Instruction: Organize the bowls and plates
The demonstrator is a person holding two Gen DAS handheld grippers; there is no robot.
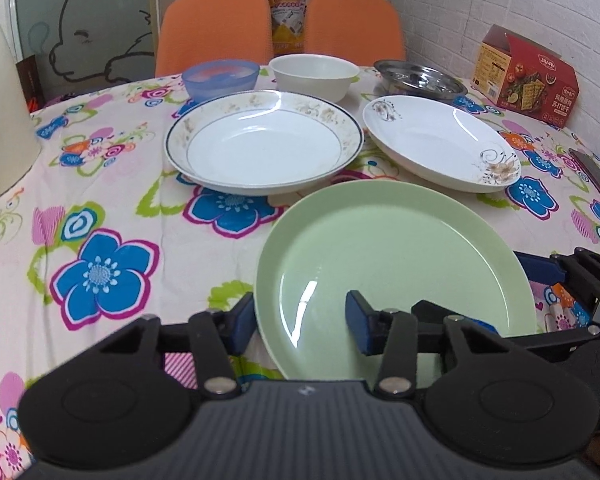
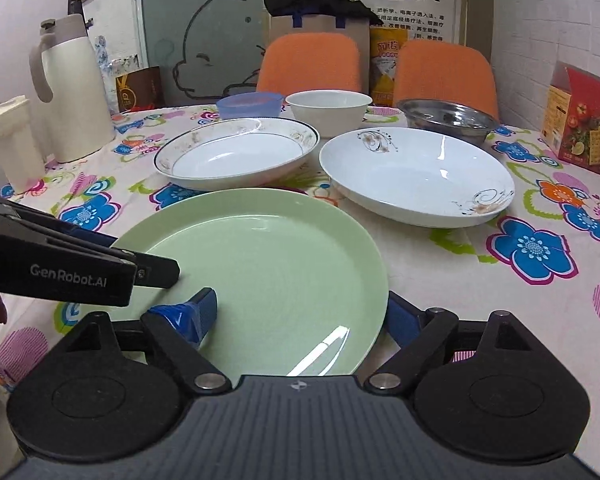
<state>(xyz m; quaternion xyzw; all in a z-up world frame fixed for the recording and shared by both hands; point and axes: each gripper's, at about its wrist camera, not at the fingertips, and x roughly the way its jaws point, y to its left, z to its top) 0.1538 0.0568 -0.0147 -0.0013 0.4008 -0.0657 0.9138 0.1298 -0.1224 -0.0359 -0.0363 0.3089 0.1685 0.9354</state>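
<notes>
Here the green plate (image 1: 392,264) lies on the worktop (image 1: 112,184), in front of two white plates. The left gripper (image 1: 300,320) has its fingers spread across the plate's left rim, and the right gripper (image 2: 304,312) has its fingers spread across the right rim.

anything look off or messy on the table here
Nothing is spilled, broken or tipped. The green plate, both white plates and the three bowls sit flat and empty. Both claws straddle the green plate's rim, open. A phone lies near the table's edge.
</notes>
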